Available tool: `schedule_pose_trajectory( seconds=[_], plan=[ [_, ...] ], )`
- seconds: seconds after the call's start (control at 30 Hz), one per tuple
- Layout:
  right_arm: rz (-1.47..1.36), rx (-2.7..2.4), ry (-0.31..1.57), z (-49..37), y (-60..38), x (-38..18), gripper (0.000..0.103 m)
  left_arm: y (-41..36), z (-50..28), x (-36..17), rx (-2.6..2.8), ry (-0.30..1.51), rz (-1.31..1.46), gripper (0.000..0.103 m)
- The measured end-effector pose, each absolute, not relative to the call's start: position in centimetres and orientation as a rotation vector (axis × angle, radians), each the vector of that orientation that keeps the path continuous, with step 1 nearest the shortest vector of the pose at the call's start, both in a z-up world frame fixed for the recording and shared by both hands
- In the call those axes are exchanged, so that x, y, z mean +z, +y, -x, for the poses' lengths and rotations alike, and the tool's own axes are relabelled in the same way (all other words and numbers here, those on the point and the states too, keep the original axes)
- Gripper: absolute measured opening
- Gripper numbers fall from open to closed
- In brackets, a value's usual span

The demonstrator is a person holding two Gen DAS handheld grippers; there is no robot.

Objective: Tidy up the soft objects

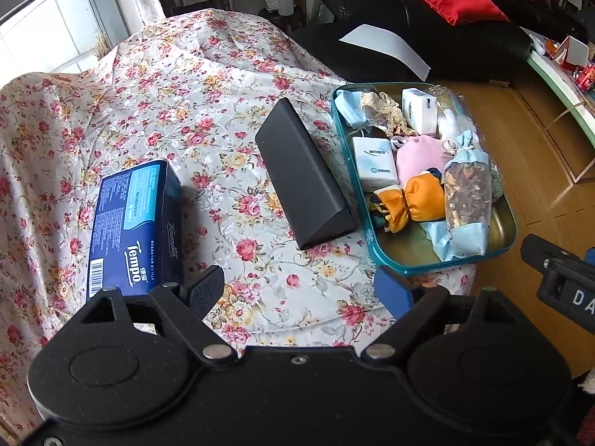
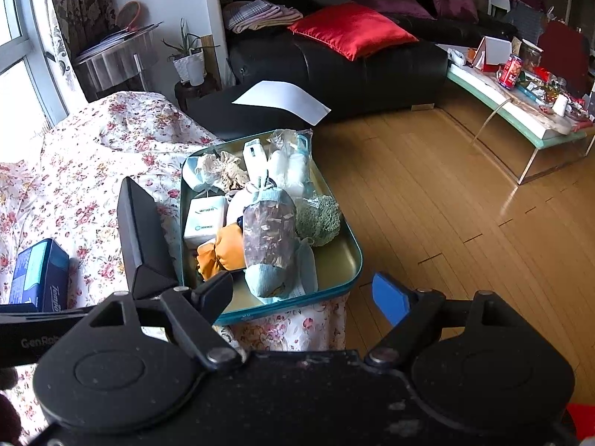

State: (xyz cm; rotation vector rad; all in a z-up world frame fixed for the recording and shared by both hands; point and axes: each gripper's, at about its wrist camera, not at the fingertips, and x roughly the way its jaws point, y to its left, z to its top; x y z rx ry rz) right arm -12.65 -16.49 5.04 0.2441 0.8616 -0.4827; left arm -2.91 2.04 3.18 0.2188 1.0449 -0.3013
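Note:
A teal tin tray (image 1: 427, 269) sits at the right end of the floral-clothed table (image 1: 186, 93). It holds several soft things: a blue-ended sachet of dried petals (image 1: 466, 193), an orange pouch (image 1: 416, 200), a pink pouch (image 1: 412, 156), tissue packs and a face mask. My left gripper (image 1: 300, 290) hovers open over the cloth, nothing between its fingers. In the right wrist view, my right gripper (image 2: 303, 297) stands open just short of the tray's (image 2: 357, 271) near rim. The sachet (image 2: 267, 234) lies beyond its fingertips, apart from them.
On the cloth lie a black wedge-shaped case (image 1: 305, 182) and a blue Tempo tissue box (image 1: 134, 223). Behind are a black sofa (image 2: 334, 70) with a red cushion (image 2: 349, 28) and a white sheet (image 2: 282, 102). Wooden floor (image 2: 427, 204) and a cluttered glass table (image 2: 520, 111) lie to the right.

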Motion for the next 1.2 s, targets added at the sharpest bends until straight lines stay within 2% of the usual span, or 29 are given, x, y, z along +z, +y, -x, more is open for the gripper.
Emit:
schedule_pose_trajectory(
  seconds=[1.2],
  plan=[
    [-0.275,-0.490,0.888,12.5,-17.1,3.8,0.083,1.3,3.1,2.4,-0.310,1.078,-0.246,0.085]
  ],
)
